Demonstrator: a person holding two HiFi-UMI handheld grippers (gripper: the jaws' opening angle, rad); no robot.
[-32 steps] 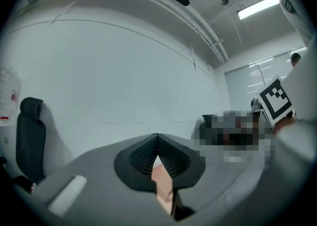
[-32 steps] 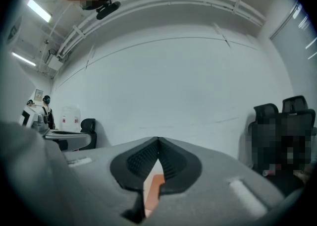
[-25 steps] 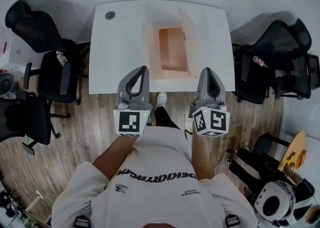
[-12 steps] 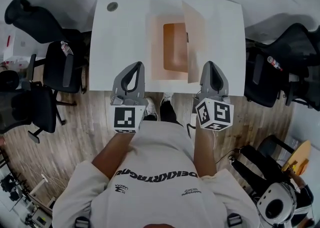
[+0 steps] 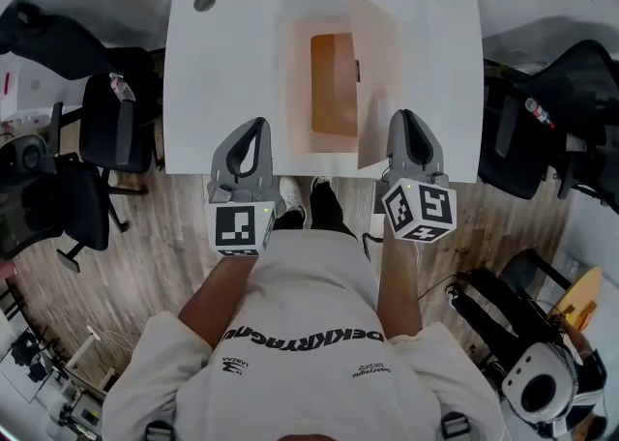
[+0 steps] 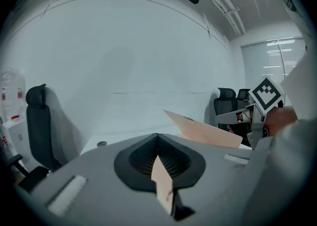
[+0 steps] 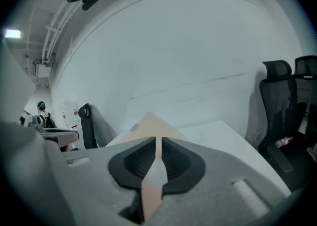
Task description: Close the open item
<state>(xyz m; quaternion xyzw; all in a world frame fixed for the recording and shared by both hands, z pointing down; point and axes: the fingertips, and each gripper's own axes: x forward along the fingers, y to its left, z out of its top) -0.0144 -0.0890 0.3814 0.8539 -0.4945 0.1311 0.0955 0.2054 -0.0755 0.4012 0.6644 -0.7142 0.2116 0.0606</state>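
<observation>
One open box (image 5: 302,91) sits on one counter (image 5: 232,72); its single raised flap (image 5: 375,72) hides the right wall. There are two claws: the left claw (image 5: 256,125) is pinched closed and empty, the right claw (image 5: 404,117) is opening, nothing between.

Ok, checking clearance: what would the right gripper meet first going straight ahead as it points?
Likely the raised lid, dead ahead; depth is unclear. On the right gripper the jaws are opening, nothing between them.

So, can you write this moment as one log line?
scene: beige box on white table, flap raised | left gripper: shut, empty | right gripper: fingers opening, nothing between | box not yet closed
</observation>
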